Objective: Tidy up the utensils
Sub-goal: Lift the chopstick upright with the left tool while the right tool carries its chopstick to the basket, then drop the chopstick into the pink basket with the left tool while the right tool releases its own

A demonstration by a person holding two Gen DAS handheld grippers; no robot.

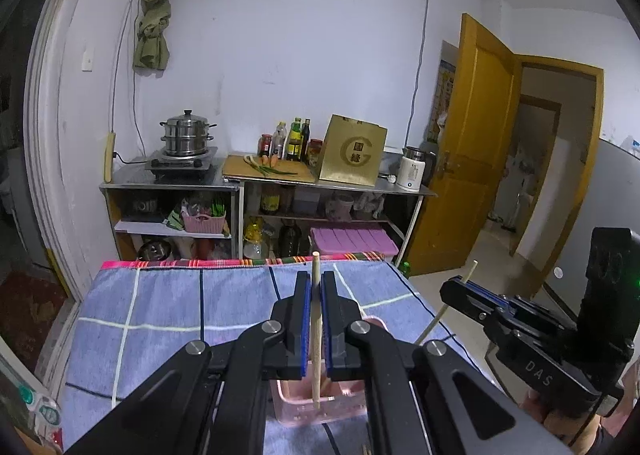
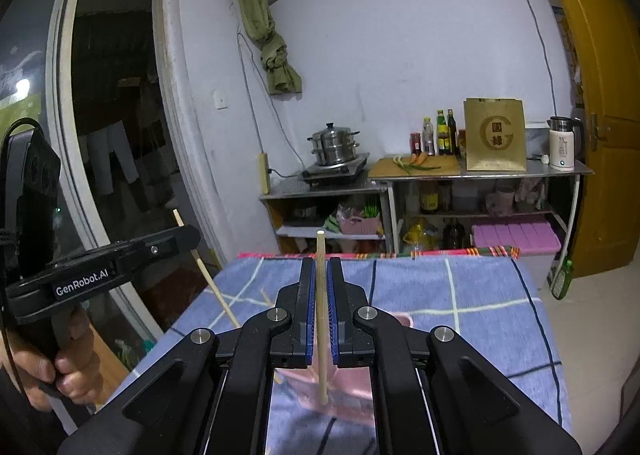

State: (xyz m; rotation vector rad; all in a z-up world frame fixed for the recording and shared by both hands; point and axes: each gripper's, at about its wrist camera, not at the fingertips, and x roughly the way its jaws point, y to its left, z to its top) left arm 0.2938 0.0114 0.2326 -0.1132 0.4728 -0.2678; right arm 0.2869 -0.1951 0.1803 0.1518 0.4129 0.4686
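Clamping pale wooden chopstick [image 1: 316, 331] upright: left gripper [image 1: 316, 287]; right gripper [image 2: 320, 275] grips another [image 2: 321, 319].

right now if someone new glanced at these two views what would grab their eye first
Each gripper is clamped on an upright wooden chopstick: the left gripper on the left chopstick, the right gripper on the right chopstick. Below them a pink container sits on the blue checked cloth. The yellow door stands open at right.

Two chopsticks over a table, shelving beyond.
Container [image 1: 298, 411] near on table [image 1: 168, 315]; steamer [image 1: 186, 133] far left, kettle [image 1: 412, 171] far right on shelving [image 1: 280, 185].
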